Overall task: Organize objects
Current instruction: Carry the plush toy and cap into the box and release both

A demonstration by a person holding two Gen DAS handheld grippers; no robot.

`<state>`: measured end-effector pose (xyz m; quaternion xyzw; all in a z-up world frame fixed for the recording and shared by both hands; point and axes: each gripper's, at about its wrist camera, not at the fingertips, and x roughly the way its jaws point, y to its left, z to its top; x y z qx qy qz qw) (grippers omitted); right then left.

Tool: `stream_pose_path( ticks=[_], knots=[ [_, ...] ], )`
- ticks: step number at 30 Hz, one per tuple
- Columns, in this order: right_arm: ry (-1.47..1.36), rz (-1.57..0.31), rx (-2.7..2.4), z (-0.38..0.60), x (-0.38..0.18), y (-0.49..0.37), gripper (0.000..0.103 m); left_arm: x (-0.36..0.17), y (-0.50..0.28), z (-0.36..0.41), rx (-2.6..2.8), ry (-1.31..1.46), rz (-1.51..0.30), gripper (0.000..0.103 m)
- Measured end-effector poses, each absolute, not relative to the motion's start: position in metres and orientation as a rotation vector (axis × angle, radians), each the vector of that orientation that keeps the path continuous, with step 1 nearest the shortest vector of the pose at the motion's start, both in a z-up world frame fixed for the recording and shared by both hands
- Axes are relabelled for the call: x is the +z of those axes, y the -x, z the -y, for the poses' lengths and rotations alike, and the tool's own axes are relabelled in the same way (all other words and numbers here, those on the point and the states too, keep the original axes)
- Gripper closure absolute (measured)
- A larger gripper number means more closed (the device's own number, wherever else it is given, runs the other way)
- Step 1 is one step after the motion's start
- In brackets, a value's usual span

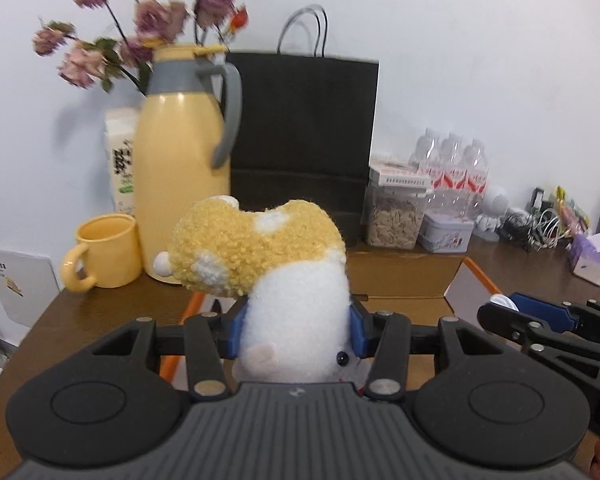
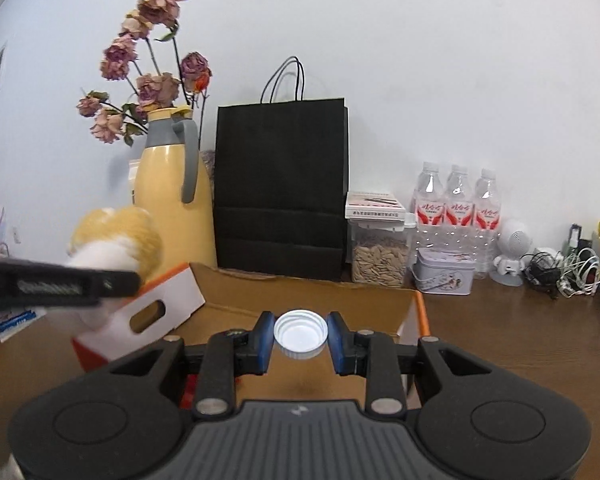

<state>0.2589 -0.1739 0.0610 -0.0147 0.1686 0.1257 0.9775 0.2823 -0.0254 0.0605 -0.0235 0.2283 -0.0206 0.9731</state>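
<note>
My left gripper (image 1: 296, 330) is shut on a yellow and white plush toy (image 1: 268, 264), squeezing its white body between the blue pads; the toy hangs head down over the open cardboard box (image 1: 400, 268). In the right wrist view the same plush toy (image 2: 116, 236) shows blurred at the left, above the box flap. My right gripper (image 2: 300, 338) is shut on a white bottle cap (image 2: 300, 334), held open side up over the cardboard box (image 2: 300, 292). In the left wrist view the right gripper (image 1: 504, 306) reaches in from the right edge with the white cap.
Behind the box stand a black paper bag (image 2: 280, 188), a yellow thermos jug (image 1: 180, 168) with dried flowers, and a yellow mug (image 1: 104, 252). To the right are a seed jar (image 2: 380, 256), a tin (image 2: 444, 276), three water bottles (image 2: 456, 204) and tangled cables (image 2: 572, 272).
</note>
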Motion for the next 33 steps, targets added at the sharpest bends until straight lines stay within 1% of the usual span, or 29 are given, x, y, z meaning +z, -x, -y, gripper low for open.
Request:
stream_pose_path(
  ticks=[6, 9, 13, 17, 19, 20, 21, 22, 23, 24, 25, 27, 33],
  knots=[
    [0.018, -0.391, 0.237, 0.172, 0.041, -0.286, 0.076, 0.031, -0.318, 0.024, -0.025, 0.079, -0.560, 0.054],
    [0.017, -0.421, 0.232, 0.173, 0.034, -0.292, 0.076, 0.020, -0.324, 0.022, -0.034, 0.084, -0.599, 0.054],
    [0.031, -0.441, 0.232, 0.169, 0.027, -0.294, 0.076, 0.019, -0.325, 0.021, -0.033, 0.087, -0.601, 0.054],
    [0.029, -0.434, 0.225, 0.169, 0.027, -0.291, 0.076, 0.020, -0.322, 0.021, -0.026, 0.086, -0.595, 0.052],
    [0.030, -0.434, 0.228, 0.169, 0.027, -0.290, 0.075, 0.021, -0.321, 0.021, -0.022, 0.082, -0.587, 0.044],
    [0.031, -0.437, 0.230, 0.169, 0.027, -0.291, 0.075, 0.022, -0.320, 0.022, -0.019, 0.076, -0.580, 0.028],
    [0.032, -0.440, 0.231, 0.169, 0.027, -0.290, 0.075, 0.024, -0.319, 0.023, -0.013, 0.068, -0.570, 0.018],
    [0.032, -0.439, 0.232, 0.169, 0.027, -0.289, 0.070, 0.026, -0.317, 0.024, -0.009, 0.059, -0.557, 0.002],
    [0.031, -0.440, 0.237, 0.169, 0.027, -0.288, 0.065, 0.028, -0.315, 0.025, -0.006, 0.052, -0.539, 0.000],
    [0.026, -0.433, 0.243, 0.169, 0.028, -0.286, 0.048, 0.030, -0.313, 0.025, 0.001, 0.047, -0.523, 0.000],
    [0.024, -0.422, 0.240, 0.170, 0.030, -0.284, 0.026, 0.032, -0.312, 0.026, 0.003, 0.046, -0.520, 0.000],
    [0.028, -0.396, 0.222, 0.170, 0.031, -0.280, 0.004, 0.033, -0.311, 0.025, 0.004, 0.052, -0.517, 0.000],
    [0.017, -0.383, 0.210, 0.173, 0.035, -0.277, 0.003, 0.036, -0.310, 0.023, 0.011, 0.067, -0.511, 0.000]
  ],
)
